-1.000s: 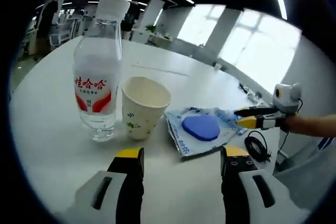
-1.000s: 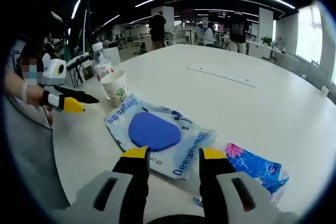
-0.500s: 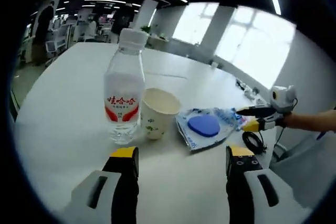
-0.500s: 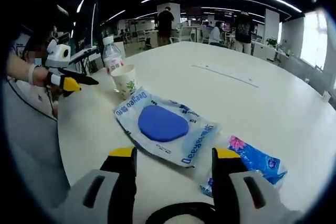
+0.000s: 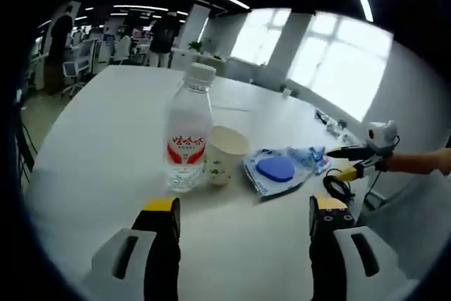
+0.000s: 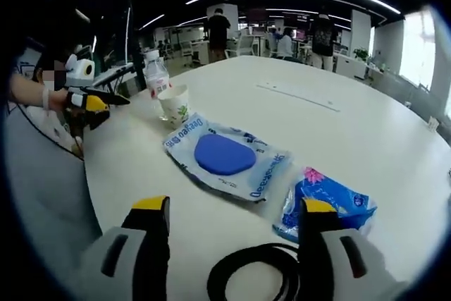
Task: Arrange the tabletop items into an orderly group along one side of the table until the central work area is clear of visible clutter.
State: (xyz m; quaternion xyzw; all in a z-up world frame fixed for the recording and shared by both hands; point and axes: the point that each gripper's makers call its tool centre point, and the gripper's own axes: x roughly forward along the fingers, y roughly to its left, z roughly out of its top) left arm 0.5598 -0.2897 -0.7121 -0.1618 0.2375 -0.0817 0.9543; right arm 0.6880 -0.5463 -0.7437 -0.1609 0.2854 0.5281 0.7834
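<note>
We hold both grippers back from a row of four items lined up along the near edge of the table (image 6: 366,111), its broad middle bare beyond them. Taking the cup (image 5: 225,154) as our marker: the bottle (image 5: 189,137) stands upright just beside it on one side, close enough that we cannot tell whether they touch, and the mask pack (image 6: 227,161) lies flat on its other side, with the blue tissue pack (image 6: 325,202) next beyond that. A black cable (image 6: 257,276) loops nearest the right gripper (image 6: 229,218), well away from the cup. The left gripper (image 5: 243,208) faces the bottle and cup with jaws spread wide and nothing between them; the right gripper's jaws are likewise wide apart and empty. Empty jaws and a tidy row suggest, in our judgement, that the grouping is nearly done, with only the cable perhaps left to tuck in.
</note>
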